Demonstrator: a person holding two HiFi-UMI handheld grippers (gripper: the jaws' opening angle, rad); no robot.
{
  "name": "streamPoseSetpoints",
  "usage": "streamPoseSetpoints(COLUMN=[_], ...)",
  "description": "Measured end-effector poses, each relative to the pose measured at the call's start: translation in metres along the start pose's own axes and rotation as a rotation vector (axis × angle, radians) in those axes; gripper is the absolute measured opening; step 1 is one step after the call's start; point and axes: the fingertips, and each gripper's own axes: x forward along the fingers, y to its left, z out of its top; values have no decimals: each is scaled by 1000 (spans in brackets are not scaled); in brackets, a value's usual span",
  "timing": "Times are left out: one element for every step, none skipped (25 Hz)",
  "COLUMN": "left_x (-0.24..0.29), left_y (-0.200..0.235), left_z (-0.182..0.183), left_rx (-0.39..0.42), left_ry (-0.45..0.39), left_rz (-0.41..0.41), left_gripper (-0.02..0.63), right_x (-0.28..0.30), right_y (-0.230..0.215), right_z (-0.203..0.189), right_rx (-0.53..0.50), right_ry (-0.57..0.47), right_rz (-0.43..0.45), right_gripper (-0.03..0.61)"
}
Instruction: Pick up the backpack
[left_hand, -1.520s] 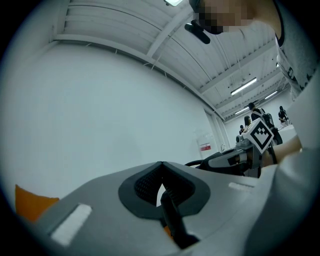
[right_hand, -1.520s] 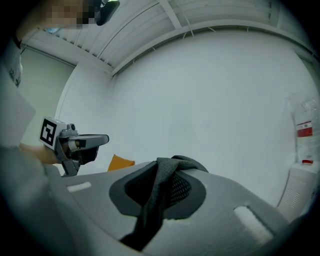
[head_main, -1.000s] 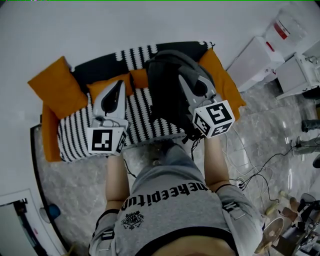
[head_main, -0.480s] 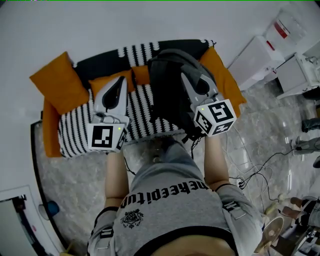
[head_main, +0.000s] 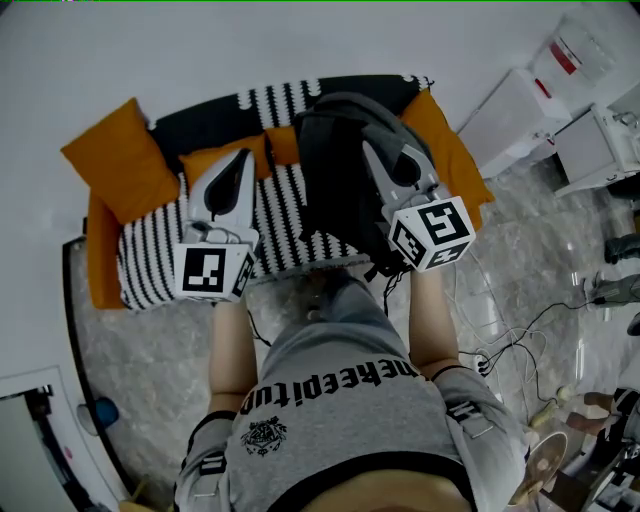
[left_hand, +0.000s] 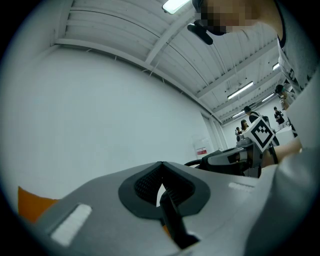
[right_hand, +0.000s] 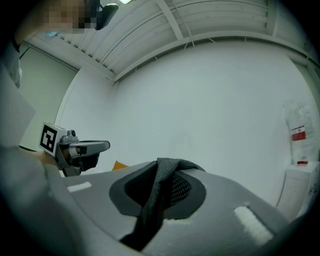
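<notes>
My right gripper has its jaws pinched on a dark fabric strap of the backpack. In the right gripper view the strap loops over the jaw tips and runs down between the two pads, which press on it from both sides. The backpack is dark grey. From the head view it hangs below that gripper over the right half of the sofa, reaching from the back edge almost to the front edge. I cannot tell whether its bottom rests on the seat or is clear of it.

My left gripper has its jaws pressed together at the tips, with nothing between them. It sits over the middle of the seat, left of the backpack and apart from it, pointing toward the back edge of the sofa. Each gripper's marker cube faces up at me, the left one near the sofa's front edge and the right one by the right end.

The sofa has a black-and-white striped cover. An orange cushion lies at its left end, and more orange shows along the back and at the right end. The sofa stands on a pale marbled floor against a white wall.
</notes>
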Motion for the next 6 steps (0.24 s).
streamPoseSetpoints(left_x=[-1,-1,-1,-1,0,0], left_y=[0,0,0,0,0,1], left_z=[0,1,0,0,0,-1], left_rx=[-1,-1,-1,-2,-2,-3], left_ry=[-1,-1,-1,-1,0,0], left_rz=[1,1,2,3,3,4], left_gripper=[15,15,15,15,15,15], right_x=[-1,-1,-1,-1,0,0], right_y=[1,1,1,1,1,0], right_z=[1,1,1,1,1,0], right_rx=[0,0,0,0,0,0], right_ry=[-1,-2,-3,-4,-5,-6], right_rz=[1,2,2,3,4,4], right_gripper=[34,34,34,34,34,34])
